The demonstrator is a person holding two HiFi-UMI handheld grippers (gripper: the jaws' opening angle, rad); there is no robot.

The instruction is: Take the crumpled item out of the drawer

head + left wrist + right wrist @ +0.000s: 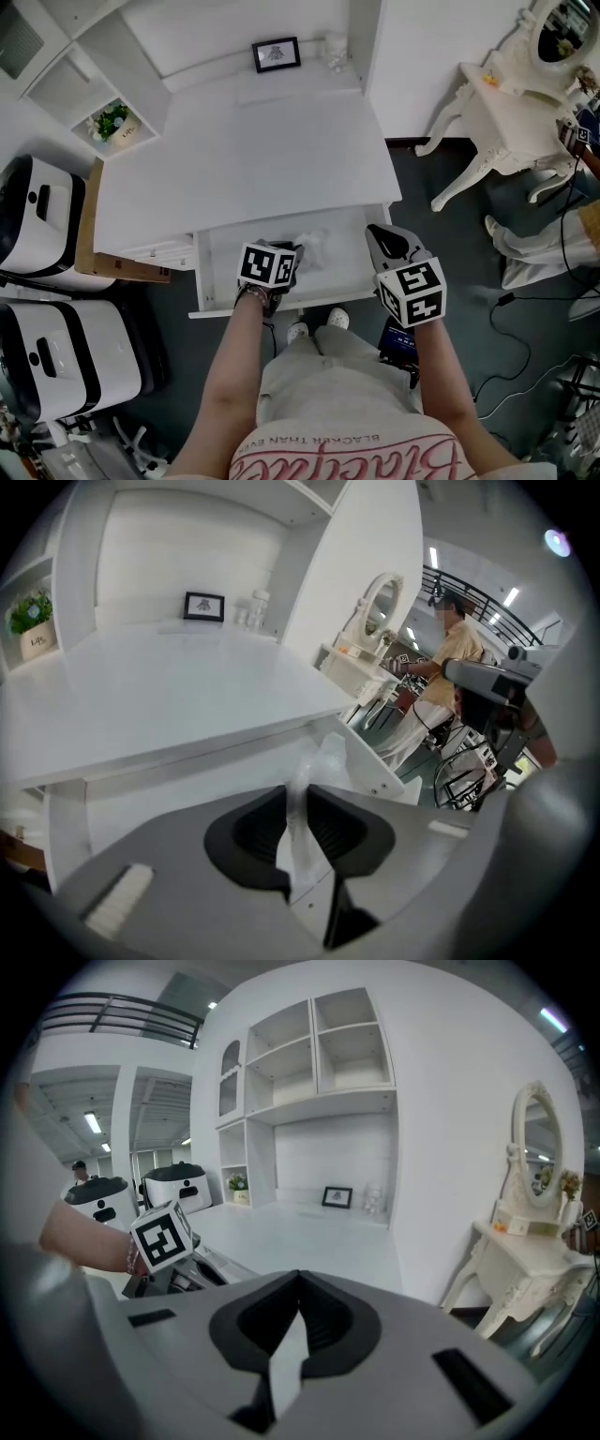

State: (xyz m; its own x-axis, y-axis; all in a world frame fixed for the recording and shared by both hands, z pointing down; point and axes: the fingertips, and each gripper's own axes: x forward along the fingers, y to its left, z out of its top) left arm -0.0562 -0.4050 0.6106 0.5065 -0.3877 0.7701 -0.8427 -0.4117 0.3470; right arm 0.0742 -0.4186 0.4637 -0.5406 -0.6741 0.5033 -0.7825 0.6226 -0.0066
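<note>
Clamping one crumpled item [323, 759] over one open drawer [349, 262]: left gripper [302, 797]; right gripper [298, 1281] clenched, empty.

The drawer [214, 267] under the white desktop [253, 159] stands pulled open. Above it, the left gripper [292, 255] has the crumpled clear plastic [317, 246] at its tip. The right gripper [377, 234] hangs near the drawer's right end. A framed picture [277, 54] stands at the desk's back.
</note>
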